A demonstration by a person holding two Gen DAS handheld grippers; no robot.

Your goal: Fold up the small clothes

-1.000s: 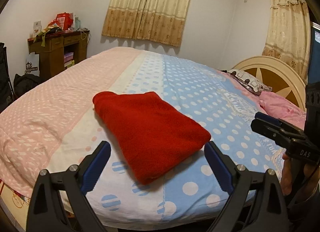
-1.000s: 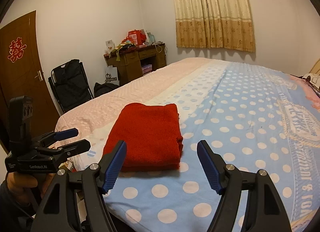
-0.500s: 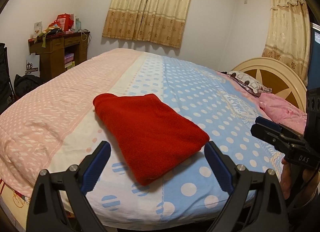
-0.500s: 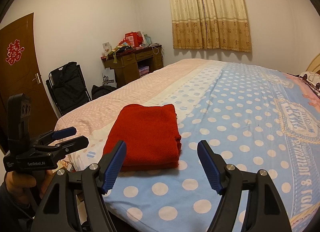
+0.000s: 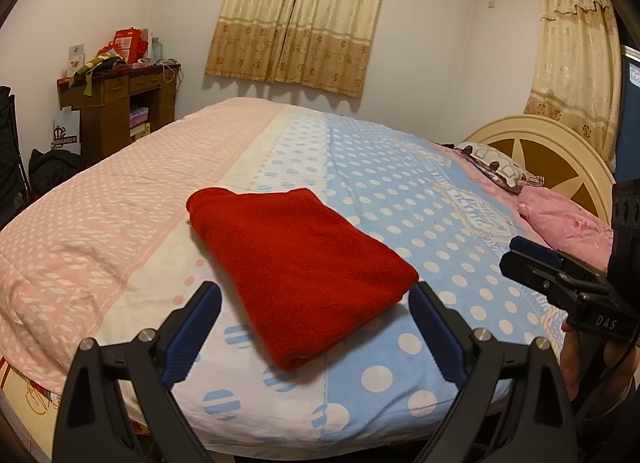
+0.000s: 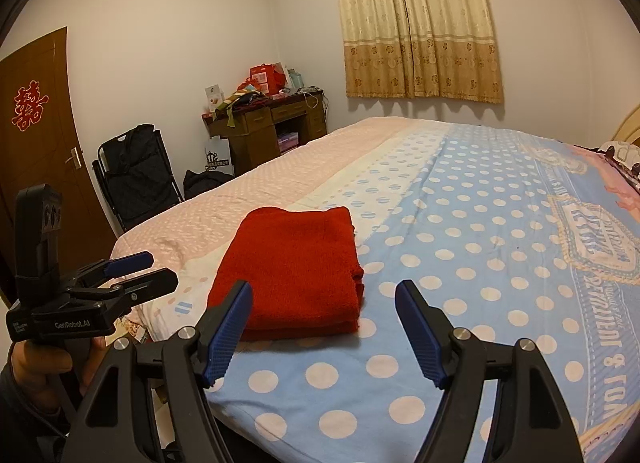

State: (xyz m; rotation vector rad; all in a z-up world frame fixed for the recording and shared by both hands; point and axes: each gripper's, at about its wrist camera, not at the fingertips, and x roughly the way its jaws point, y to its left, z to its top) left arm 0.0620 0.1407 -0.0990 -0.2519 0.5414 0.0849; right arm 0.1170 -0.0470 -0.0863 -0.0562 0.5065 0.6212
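At the near edge of the bed [image 5: 120,231], just short of the cloth: left gripper [image 5: 316,303] spread wide, blue pads [image 5: 192,327] well apart, holding nothing and touching nothing; right gripper [image 6: 324,303] likewise gaping, empty, hovering clear of the bedspread; each one also caught side-on in the other's view, off to the outside of the bundle. Between and just beyond both sets of fingers, the red garment [image 6: 296,267], already a neat rectangle, lying flat where the cream band meets the blue dotted part; stacked layers showing along the near edge in the right wrist view. Fleecy, thick-napped, soft by the look of it; probably light, limp, no stiffness to speak of; not slippery, not fragile; likely to sag and spill open if lifted by a single layer. Best pinched at a near corner or along the layered edge, through all thicknesses at once, one gripper per corner. Further out: pink pillow [image 5: 560,219] by the headboard [image 5: 552,143], wooden desk [image 6: 264,123] under the curtains [image 6: 420,23], brown door [image 6: 40,123].
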